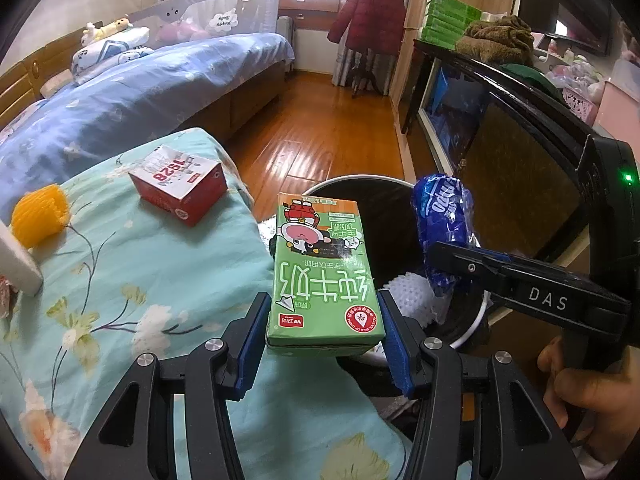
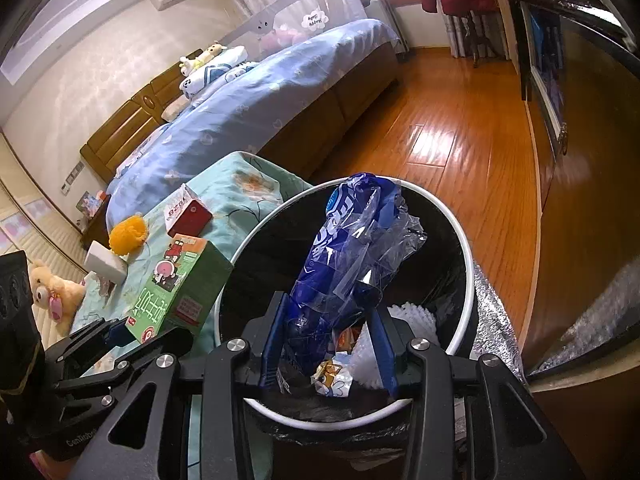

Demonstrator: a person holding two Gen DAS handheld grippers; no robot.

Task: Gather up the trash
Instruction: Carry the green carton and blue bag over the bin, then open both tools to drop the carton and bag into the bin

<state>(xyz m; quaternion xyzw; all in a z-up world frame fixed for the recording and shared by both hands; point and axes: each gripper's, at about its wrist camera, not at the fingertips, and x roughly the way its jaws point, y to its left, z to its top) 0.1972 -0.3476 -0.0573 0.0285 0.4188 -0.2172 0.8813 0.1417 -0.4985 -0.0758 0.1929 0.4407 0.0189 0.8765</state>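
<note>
My left gripper [image 1: 324,336] is shut on a green milk carton [image 1: 322,276], held at the edge of the flowered quilt beside the black trash bin [image 1: 384,184]. The same milk carton [image 2: 176,292] shows at lower left in the right wrist view. My right gripper [image 2: 330,344] is shut on a crumpled blue plastic wrapper [image 2: 340,272], held over the trash bin [image 2: 460,236]. That wrapper [image 1: 440,216] and the right gripper [image 1: 448,264] appear at the right of the left wrist view. White netting and scraps lie inside the bin.
On the flowered quilt [image 1: 120,280] lie a red box [image 1: 180,186], a yellow foam net [image 1: 38,214] and a white block [image 2: 105,266]. A blue bed [image 1: 140,88] stands behind. A dark cabinet [image 1: 500,152] lines the right, with wooden floor [image 1: 332,128] between.
</note>
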